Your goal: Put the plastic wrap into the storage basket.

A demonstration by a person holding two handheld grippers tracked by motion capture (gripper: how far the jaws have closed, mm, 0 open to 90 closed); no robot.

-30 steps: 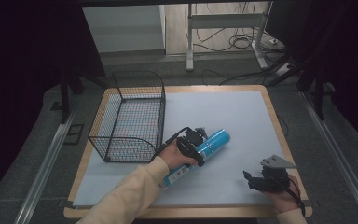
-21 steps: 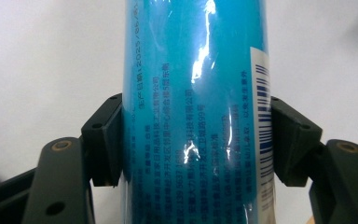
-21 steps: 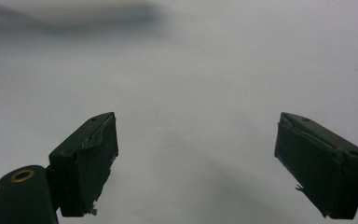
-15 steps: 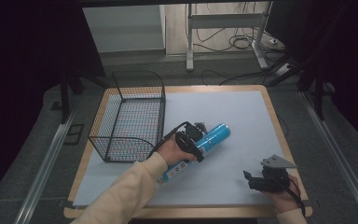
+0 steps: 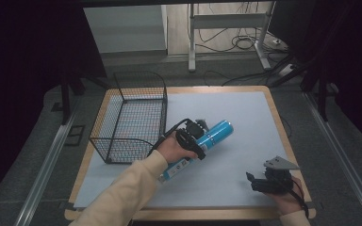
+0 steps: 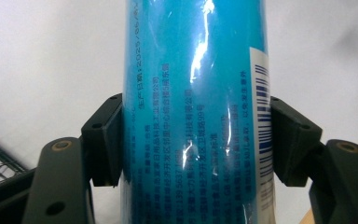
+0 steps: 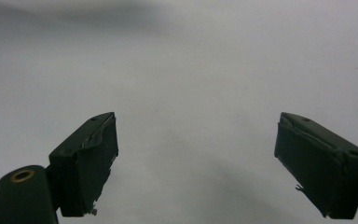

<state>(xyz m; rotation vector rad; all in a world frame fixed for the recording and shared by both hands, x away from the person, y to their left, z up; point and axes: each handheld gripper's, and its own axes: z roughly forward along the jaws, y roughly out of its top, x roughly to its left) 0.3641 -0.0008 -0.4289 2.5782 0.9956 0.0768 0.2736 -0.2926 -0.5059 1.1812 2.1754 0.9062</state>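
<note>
A long blue cylindrical can (image 5: 206,142) with printed text and a barcode is lifted a little above the white mat, tilted with its far end toward the upper right. My left gripper (image 5: 194,139) is shut on the blue can (image 6: 196,116) around its middle, with both black pads pressed against its sides. My right gripper (image 5: 264,181) rests near the front right of the mat. In the right gripper view my right gripper (image 7: 196,163) stands open with only the bare mat between its pads.
A black wire basket (image 5: 132,117) stands on the left part of the mat, just left of the can. The wooden table edge (image 5: 283,127) runs along the right. Dark floor, table legs and cables lie beyond the far edge.
My left gripper has lifted the blue can off the mat and carried it slightly toward the basket. The right gripper has stayed where it was.
</note>
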